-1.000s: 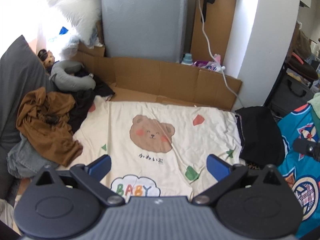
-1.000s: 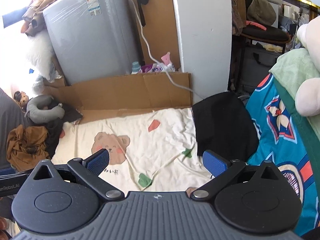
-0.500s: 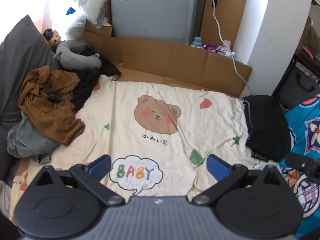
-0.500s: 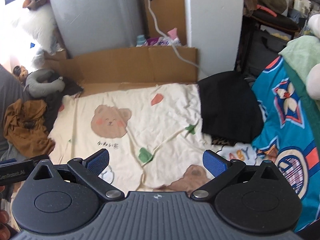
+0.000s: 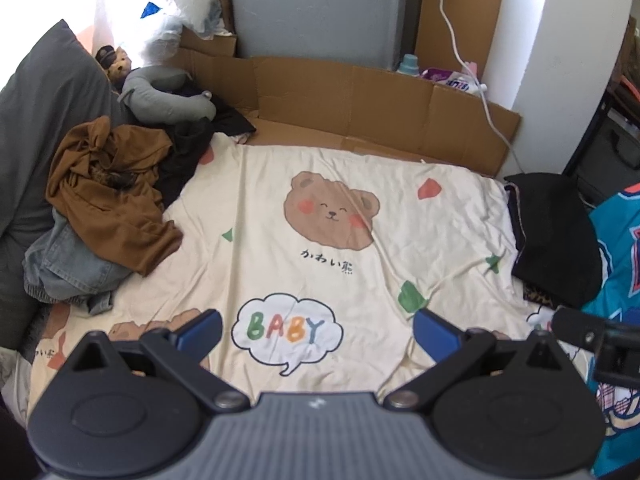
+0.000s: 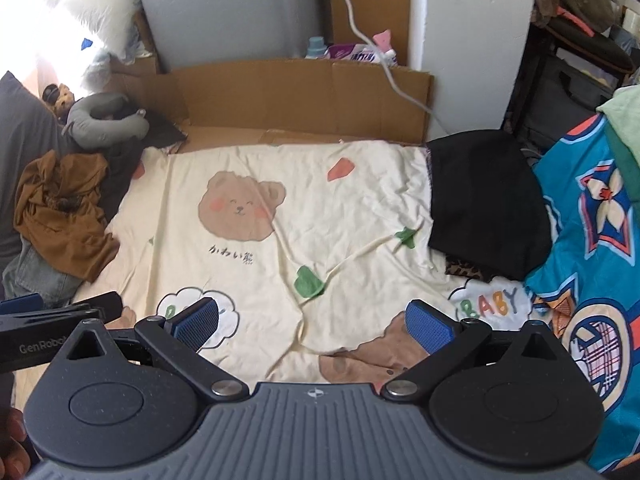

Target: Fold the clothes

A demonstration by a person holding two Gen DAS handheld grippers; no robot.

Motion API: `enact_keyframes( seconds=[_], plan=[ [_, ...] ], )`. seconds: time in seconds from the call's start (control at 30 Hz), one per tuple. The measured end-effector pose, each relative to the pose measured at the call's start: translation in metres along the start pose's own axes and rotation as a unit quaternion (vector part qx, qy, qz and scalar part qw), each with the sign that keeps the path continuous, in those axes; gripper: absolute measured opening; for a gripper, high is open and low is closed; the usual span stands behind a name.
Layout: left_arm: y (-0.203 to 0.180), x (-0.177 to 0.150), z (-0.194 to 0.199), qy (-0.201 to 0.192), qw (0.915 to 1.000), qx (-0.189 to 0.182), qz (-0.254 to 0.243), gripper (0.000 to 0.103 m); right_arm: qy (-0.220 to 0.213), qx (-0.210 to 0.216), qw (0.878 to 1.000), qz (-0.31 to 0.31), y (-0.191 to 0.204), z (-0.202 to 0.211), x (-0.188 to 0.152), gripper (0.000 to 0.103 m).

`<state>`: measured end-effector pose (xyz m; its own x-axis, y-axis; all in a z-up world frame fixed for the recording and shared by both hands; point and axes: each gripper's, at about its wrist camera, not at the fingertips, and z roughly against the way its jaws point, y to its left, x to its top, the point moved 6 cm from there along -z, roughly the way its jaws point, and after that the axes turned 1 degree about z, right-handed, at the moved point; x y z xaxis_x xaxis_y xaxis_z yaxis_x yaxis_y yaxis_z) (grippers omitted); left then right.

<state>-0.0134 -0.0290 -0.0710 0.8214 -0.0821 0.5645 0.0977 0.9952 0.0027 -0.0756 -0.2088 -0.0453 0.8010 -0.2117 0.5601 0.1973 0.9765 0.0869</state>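
A heap of clothes lies at the left of the bed: a brown garment (image 5: 108, 196) (image 6: 60, 216) on top of blue jeans (image 5: 68, 268) (image 6: 36, 280), with a dark garment (image 5: 188, 148) behind. A folded black garment (image 5: 556, 236) (image 6: 484, 204) rests on the right side of the cream bear-print sheet (image 5: 320, 248) (image 6: 288, 216). My left gripper (image 5: 316, 330) hovers open over the sheet's near part, holding nothing. My right gripper (image 6: 312, 324) is open too, empty, above the sheet nearer the black garment.
A cardboard wall (image 5: 360, 96) (image 6: 304, 92) lines the bed's far edge, with a grey box (image 5: 316, 4) behind. A grey neck pillow (image 5: 164, 96) and dark pillow (image 5: 36, 120) sit at left. A teal patterned blanket (image 6: 592, 264) covers the right side. A white cable (image 5: 476, 60) hangs down.
Both grippers have tilted downward and drawn back, so more of the near sheet, with the BABY cloud, shows. Nothing was taken hold of; the jaws stayed open.
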Motion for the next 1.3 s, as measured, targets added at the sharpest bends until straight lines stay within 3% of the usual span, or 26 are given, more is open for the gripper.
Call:
enact_keyframes(
  seconds=[1.3],
  plan=[
    [-0.007,0.007,0.003,-0.005,0.9997,-0.020,-0.014,0.103,0.002,0.001,1.000,0.019,0.008,-0.005,0.003,0.103]
  ],
)
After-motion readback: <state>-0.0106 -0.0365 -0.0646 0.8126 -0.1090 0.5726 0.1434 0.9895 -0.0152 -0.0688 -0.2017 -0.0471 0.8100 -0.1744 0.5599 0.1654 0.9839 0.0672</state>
